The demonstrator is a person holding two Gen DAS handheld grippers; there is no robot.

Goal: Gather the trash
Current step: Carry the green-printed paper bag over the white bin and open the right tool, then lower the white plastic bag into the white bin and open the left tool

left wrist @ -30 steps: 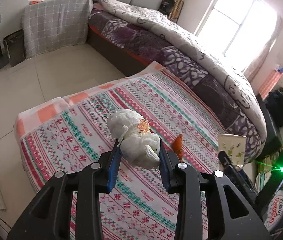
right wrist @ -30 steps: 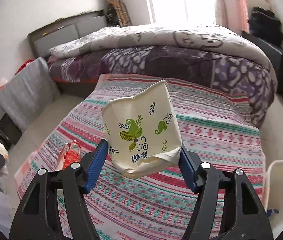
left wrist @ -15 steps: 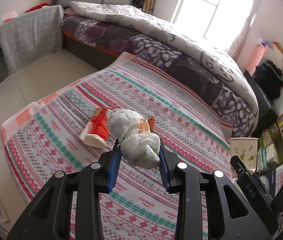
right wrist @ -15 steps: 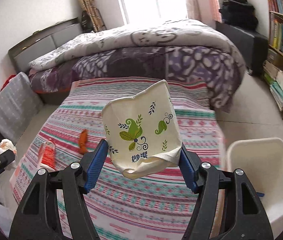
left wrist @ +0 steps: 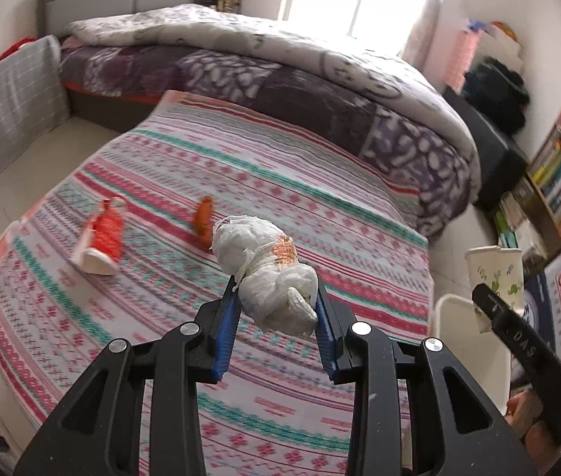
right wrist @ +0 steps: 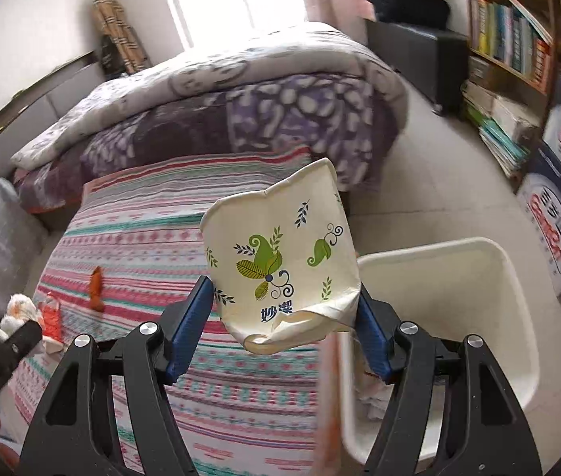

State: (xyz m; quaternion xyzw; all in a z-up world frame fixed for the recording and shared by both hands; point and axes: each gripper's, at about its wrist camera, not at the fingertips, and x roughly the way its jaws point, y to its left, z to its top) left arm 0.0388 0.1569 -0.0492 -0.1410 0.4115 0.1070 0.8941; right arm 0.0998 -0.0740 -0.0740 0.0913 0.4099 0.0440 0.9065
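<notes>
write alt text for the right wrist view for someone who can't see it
The right tongs grip a crumpled paper cup printed with green leaves, held above the edge of a striped bedspread. A white plastic bin sits on the floor just right of it; a red wrapper and orange scrap lie on the spread.

My left gripper (left wrist: 276,309) pinches crinkled white tissue (left wrist: 268,273), my right gripper (right wrist: 284,319) matt printed paper cup (right wrist: 280,261), beside a smooth white plastic bin (right wrist: 514,277).

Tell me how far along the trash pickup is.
Midway. The bin already holds some paper. In hand: the left gripper clamps a tissue wad, the right gripper a crushed paper cup. Left on the bedspread: a red wrapper and an orange scrap.
</notes>
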